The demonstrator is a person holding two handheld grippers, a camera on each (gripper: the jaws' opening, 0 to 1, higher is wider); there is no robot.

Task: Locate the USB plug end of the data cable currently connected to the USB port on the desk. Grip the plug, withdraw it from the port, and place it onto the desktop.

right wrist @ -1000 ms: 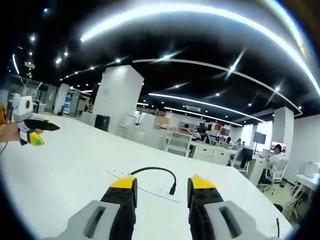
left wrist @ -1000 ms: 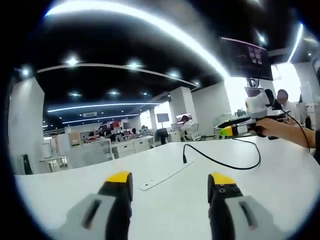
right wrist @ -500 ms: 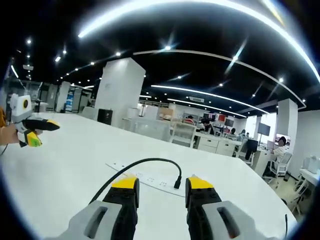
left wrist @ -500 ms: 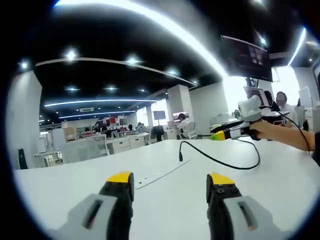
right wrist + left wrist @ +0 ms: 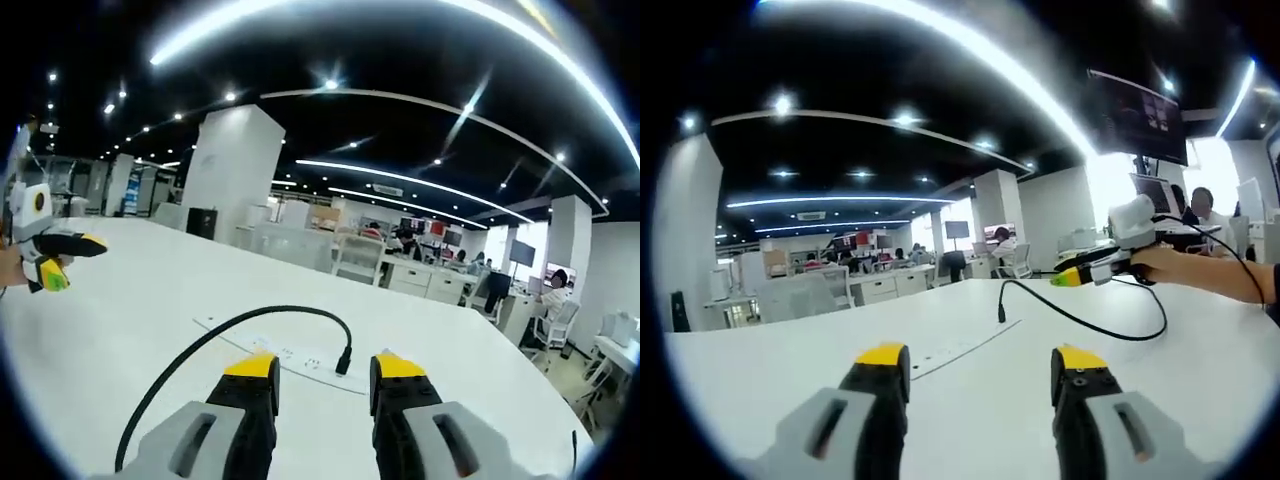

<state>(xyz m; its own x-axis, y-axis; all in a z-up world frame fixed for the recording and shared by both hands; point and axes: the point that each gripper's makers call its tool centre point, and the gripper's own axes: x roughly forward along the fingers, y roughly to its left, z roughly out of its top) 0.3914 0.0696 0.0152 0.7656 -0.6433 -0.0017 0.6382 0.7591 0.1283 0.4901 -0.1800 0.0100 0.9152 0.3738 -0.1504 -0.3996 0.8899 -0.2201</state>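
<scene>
- White desktop [image 5: 120,330] spreads under both grippers; a flat white port strip [image 5: 290,357] lies on it, and the black data cable [image 5: 200,345] arches up over it.
- USB plug [image 5: 343,361] stands upright on the strip, apparently in a socket, just ahead of the right gripper [image 5: 323,368], whose yellow-tipped jaws stand apart and hold nothing.
- Left gripper [image 5: 980,360] hovers low over the desk, jaws spread wide and empty, well apart from the plug [image 5: 1001,313].
- Risk, as I judge it: closing on the springy cable instead of the plug body would bend or strain it; a skewed pull could lift the light strip off the desk.
- From the left gripper view, the cable's long loop is seen running toward the person's hand; the right gripper view instead gives the plug's seat on the strip.
</scene>
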